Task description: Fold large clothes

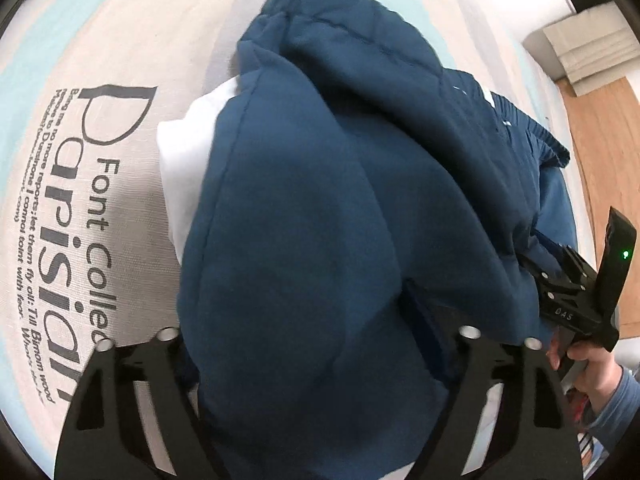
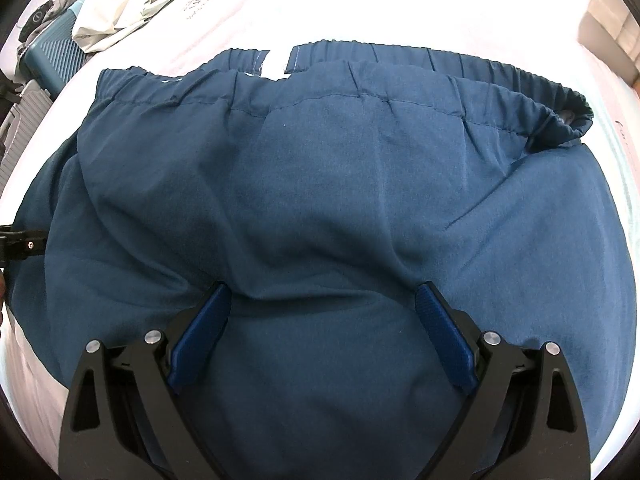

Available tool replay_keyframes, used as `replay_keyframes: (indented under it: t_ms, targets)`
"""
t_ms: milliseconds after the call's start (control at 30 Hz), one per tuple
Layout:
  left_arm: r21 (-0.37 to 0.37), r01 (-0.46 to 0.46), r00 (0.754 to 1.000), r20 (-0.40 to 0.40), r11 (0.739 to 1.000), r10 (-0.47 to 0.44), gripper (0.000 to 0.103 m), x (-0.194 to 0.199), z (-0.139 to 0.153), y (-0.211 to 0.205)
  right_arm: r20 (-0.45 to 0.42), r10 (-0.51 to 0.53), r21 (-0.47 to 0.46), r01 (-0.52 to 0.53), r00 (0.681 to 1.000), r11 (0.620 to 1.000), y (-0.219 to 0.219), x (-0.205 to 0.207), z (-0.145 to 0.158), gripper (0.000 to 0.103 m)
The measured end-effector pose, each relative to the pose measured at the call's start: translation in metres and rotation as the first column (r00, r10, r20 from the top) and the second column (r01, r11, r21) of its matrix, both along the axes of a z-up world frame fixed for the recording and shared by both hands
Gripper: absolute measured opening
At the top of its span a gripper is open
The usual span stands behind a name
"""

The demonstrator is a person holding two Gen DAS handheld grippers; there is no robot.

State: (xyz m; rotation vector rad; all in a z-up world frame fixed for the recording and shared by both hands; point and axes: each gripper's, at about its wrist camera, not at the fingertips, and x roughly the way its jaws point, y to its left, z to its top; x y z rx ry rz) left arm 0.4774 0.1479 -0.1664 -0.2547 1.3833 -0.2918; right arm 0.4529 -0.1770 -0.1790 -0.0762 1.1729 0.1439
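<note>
Bright daylight blows the bedsheet [image 2: 400,8] out to white; fisheye edges curve, close fabric perhaps slightly soft.

Right hand-held gripper [image 2: 322,344] with its 2 blue fingers [image 2: 444,336] spread wide, left hand-held gripper [image 1: 316,360] likewise spread wide

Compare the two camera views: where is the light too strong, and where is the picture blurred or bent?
Right wrist view: the bedsheet above the blue garment is blown out white. Left wrist view: exposure is even, the garment's surface looks soft, and the printed lettering curves with fisheye distortion.
</note>
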Motion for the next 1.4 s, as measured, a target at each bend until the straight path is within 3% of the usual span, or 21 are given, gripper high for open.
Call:
replay_keyframes:
  t_ms: [267,367,700,1133,1400]
  targets:
    - [-0.005,-0.032,0.999,-0.014,0.999,0.032,0.024,-0.001,0.011,-0.019,0.012,-0.002,0.001,0.002,1.000,1.000,0.001,-0.007,0.001,0.089]
    - [0.015,-0.042,0.999,0.003,0.999,0.042,0.016,0.000,0.024,-0.032,0.020,-0.004,0.002,0.004,1.000,1.000,0.001,-0.010,0.001,0.089]
    - [0.158,-0.016,0.997,0.078,0.987,0.004,0.014,-0.012,0.074,-0.065,0.044,-0.010,0.010,0.010,0.999,1.000,0.002,-0.019,0.002,0.089]
    - [0.270,-0.068,0.994,0.103,0.961,0.041,0.014,-0.021,0.099,-0.115,0.076,0.003,0.041,-0.006,0.997,0.999,-0.003,-0.032,0.002,0.090]
    - [0.326,-0.126,0.987,0.139,0.937,0.084,0.014,-0.028,0.128,-0.157,0.125,0.030,0.067,-0.039,0.992,0.997,-0.033,-0.045,0.049,0.090]
